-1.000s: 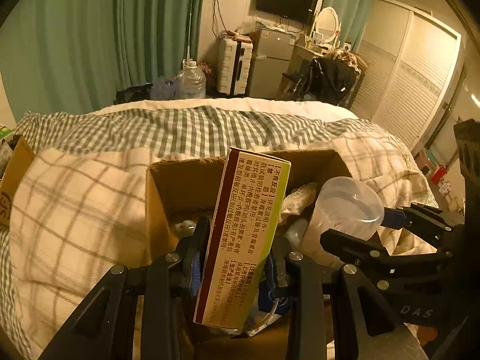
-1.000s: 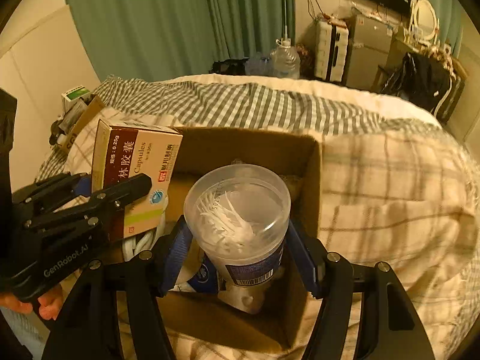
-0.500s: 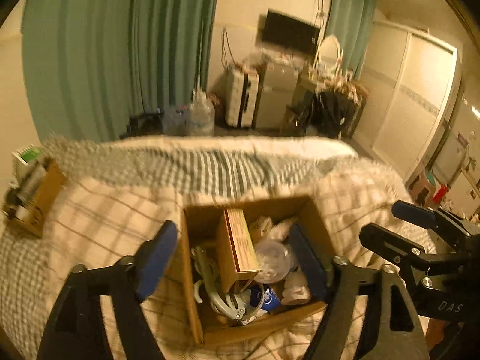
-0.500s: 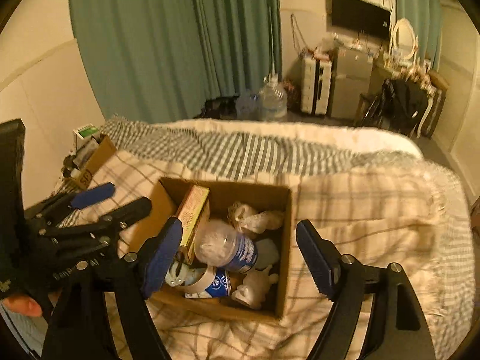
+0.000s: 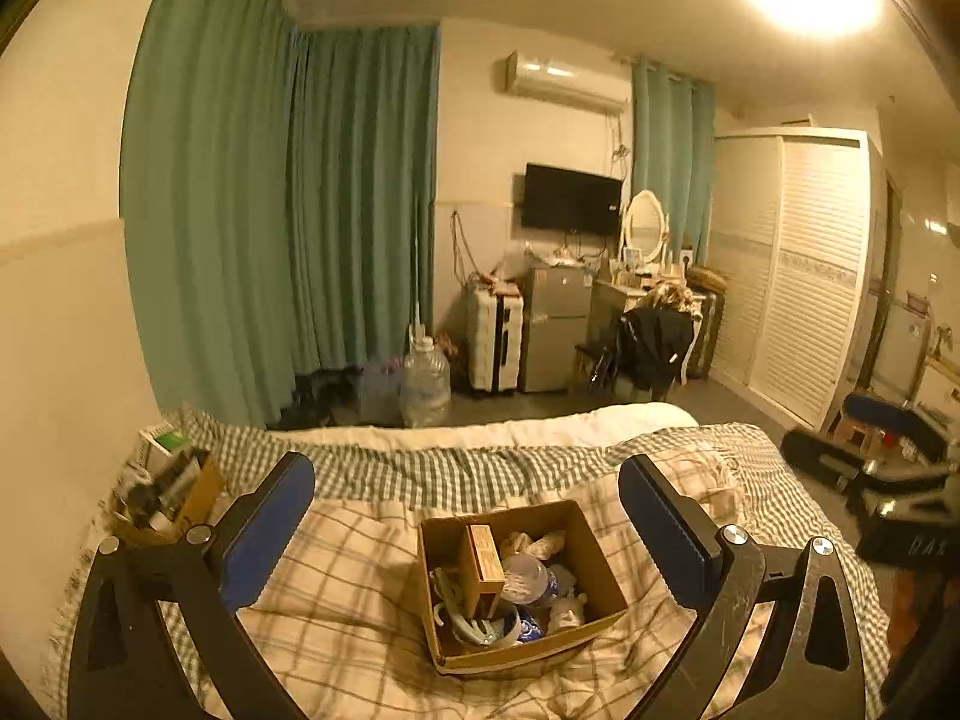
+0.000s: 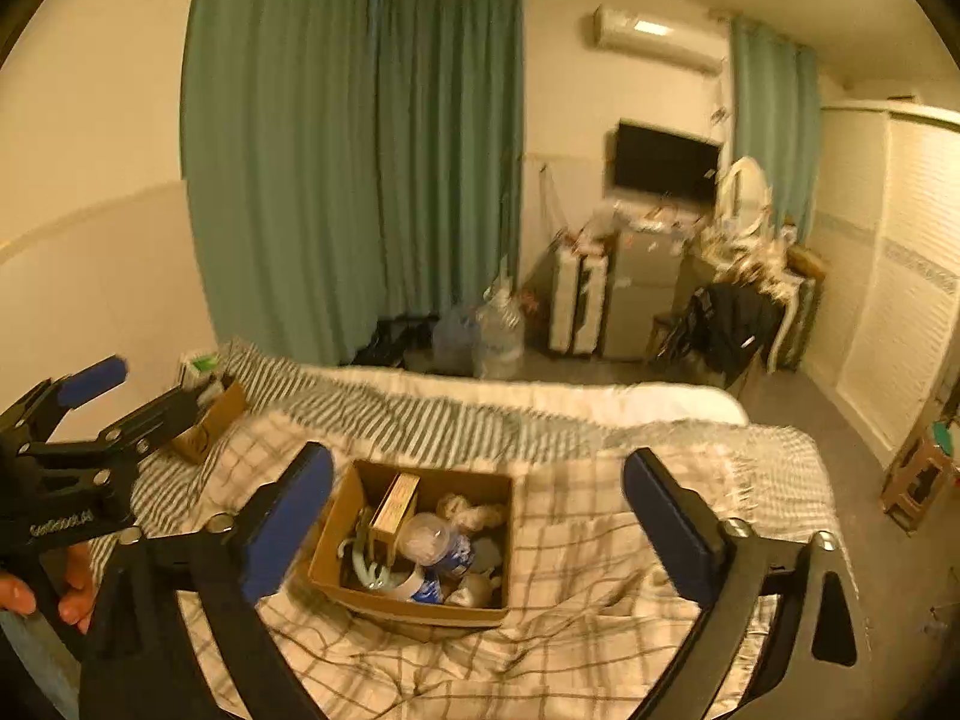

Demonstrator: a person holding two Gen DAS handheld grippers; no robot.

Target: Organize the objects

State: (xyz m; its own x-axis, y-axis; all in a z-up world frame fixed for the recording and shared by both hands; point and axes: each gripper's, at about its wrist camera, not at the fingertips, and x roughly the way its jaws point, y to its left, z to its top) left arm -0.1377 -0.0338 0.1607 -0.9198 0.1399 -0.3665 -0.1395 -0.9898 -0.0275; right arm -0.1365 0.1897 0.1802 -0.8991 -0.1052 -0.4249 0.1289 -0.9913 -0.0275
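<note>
Both grippers empty, jaws wide. Left gripper (image 5: pixel 467 516) & right gripper (image 6: pixel 478 501) held high above the cardboard box (image 5: pixel 591 564), which sits on plaid blanket (image 5: pixel 336 618) below/ahead, w/ medicine box (image 5: pixel 483 561) & plastic container (image 5: pixel 528 579) inside.

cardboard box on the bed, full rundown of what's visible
The cardboard box is plain brown and open-topped, sitting level on the plaid blanket mid-bed. Inside, a medicine carton stands on edge by the left wall, a clear lidded plastic cup lies tipped beside it, with a pale cable or strap, blue-printed packaging and whitish items too small to identify. Nothing grips it: the left gripper and right gripper are open, well above.
</note>
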